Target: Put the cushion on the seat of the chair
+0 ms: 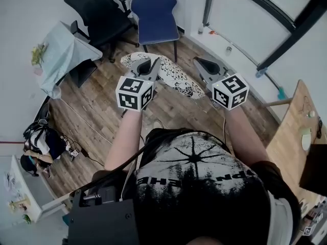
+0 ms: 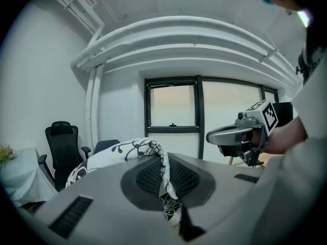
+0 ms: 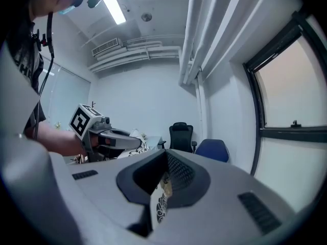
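A white cushion [image 1: 171, 73] with a black flower print hangs in the air between my two grippers, above the wooden floor. My left gripper [image 1: 146, 66] is shut on its left edge, and the fabric [image 2: 162, 173] shows pinched between the jaws in the left gripper view. My right gripper [image 1: 201, 64] is shut on the cushion's right edge [image 3: 160, 200]. The blue chair [image 1: 154, 13] stands ahead by the wall with its seat bare. It also shows as the blue chair [image 2: 103, 146] behind the cushion and as the blue chair [image 3: 212, 149] under the window.
A black office chair [image 1: 96, 10] stands left of the blue one. A table under a pale cloth [image 1: 65, 51] is at the left, with bags [image 1: 40, 141] and cables on the floor. A wooden table [image 1: 295, 129] is at the right.
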Available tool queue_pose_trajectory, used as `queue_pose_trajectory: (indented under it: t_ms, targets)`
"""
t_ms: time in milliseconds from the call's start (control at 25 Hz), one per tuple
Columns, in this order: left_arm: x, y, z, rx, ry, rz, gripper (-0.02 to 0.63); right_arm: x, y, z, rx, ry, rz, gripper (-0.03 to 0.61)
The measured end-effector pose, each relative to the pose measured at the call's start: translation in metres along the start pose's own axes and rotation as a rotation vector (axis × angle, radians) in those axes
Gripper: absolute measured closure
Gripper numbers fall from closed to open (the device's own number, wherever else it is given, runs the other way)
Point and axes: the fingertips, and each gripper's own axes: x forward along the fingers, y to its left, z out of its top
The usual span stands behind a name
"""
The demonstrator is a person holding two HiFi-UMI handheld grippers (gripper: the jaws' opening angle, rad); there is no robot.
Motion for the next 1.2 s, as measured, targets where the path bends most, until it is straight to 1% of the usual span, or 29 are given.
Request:
queue_pose_trajectory:
  t_ms: [160,520,640,840,1040,1200]
  targets:
    - [0.000,0.003,-0.001,-0.001,0.004,0.001,0.591,0.004,0.002,-0.003,0.028,-0.004,0.007,0.558]
    - [0.004,-0.006,-0.005,0.002,0.012,0.002,0.591,-0.006,-0.001,-0.007,0.038,-0.015,0.007,0.558]
    - [0.009,-0.011,-0.011,0.005,0.027,-0.004,0.591,-0.010,-0.003,-0.014,0.040,-0.008,0.014,0.558]
    - [0.018,-0.012,-0.020,-0.028,0.033,-0.021,0.591,-0.013,-0.010,-0.025,0.042,0.013,0.006,0.558]
    - [0.028,-0.001,-0.024,-0.050,0.040,-0.036,0.591,-0.002,-0.021,-0.028,0.052,0.022,-0.008,0.558]
    - [0.040,0.016,-0.026,-0.050,0.050,-0.048,0.591,0.017,-0.027,-0.028,0.053,0.025,-0.015,0.558]
